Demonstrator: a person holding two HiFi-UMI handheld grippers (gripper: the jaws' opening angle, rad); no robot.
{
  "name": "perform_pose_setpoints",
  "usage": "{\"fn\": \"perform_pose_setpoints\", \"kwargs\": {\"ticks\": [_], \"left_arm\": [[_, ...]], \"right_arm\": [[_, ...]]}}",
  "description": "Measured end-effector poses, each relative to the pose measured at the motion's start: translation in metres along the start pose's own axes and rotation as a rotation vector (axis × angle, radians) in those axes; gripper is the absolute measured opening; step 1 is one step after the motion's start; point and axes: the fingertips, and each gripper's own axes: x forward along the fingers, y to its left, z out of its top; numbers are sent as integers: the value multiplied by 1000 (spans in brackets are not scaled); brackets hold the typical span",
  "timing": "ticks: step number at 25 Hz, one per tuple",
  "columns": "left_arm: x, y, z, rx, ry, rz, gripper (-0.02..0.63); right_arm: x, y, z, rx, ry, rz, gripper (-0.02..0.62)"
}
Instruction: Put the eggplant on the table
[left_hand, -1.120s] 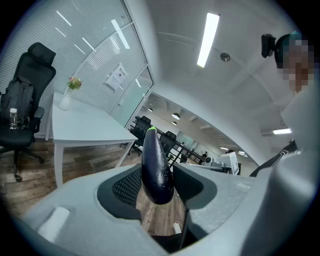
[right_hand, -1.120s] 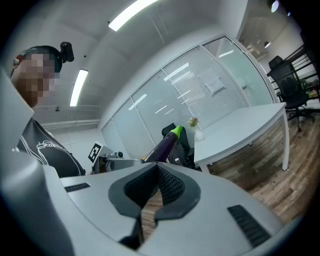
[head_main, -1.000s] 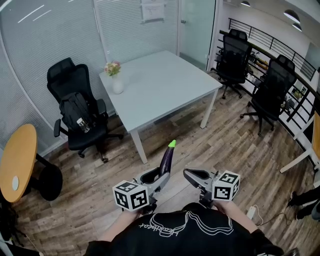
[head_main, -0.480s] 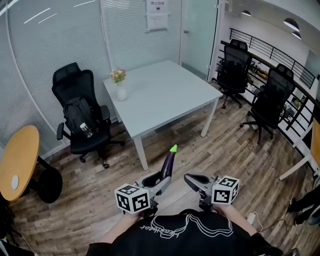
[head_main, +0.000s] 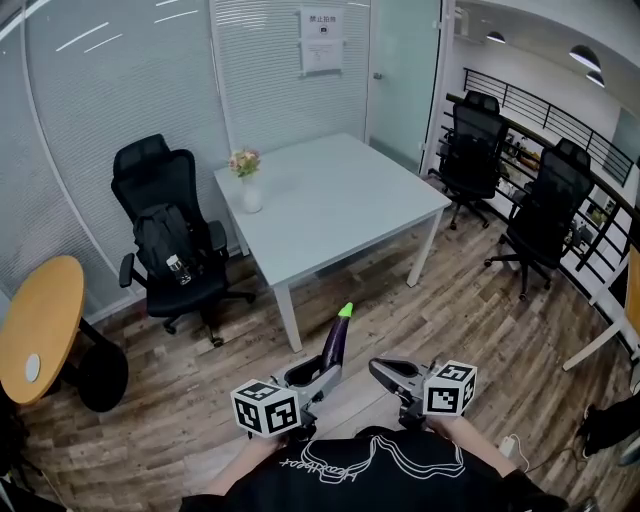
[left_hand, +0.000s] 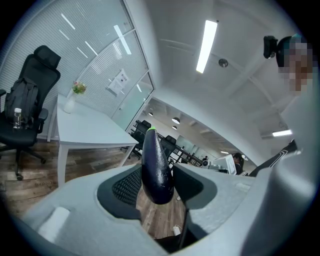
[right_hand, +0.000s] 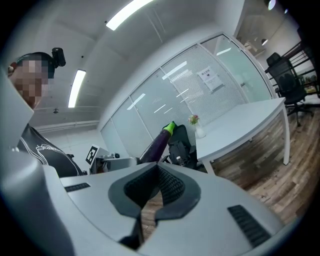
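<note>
The eggplant (head_main: 336, 338) is pointing its long axis forward and upward in the air, with its green tip away from the person. The left gripper (head_main: 312, 374) is pinching its fat lower end, jaws standing wide around it. Just beside it, the right gripper (head_main: 384, 371) is showing jaws pressed together on nothing. The white table (head_main: 350, 205) is standing well beyond.

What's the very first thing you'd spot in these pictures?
The shiny purple eggplant with its bright green tip, sticking up from the left gripper near the bottom middle, clamped between its fingers. Next, the big white table ahead, with a vase of flowers at its left corner.
</note>
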Motion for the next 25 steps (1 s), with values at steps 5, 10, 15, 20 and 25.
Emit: {"fn": "perform_pose_setpoints", "kwargs": {"ticks": [5,10,15,20,25], "left_arm": [[10,13,4,-4,18,24,202],[32,38,16,-6,33,49,202],[73,71,35,-15,44,75,202],[122,115,64,-28,52,110,202],[180,157,101,-35,58,137,202]], "right_arm": [[9,-13,8,5,-9,24,9],[29,-43,19,29,-14,44,9],[52,-91,41,48,-10,75,9],[85,-152,70,67,7,99,9],[114,-213,114,75,8,128,9]]}}
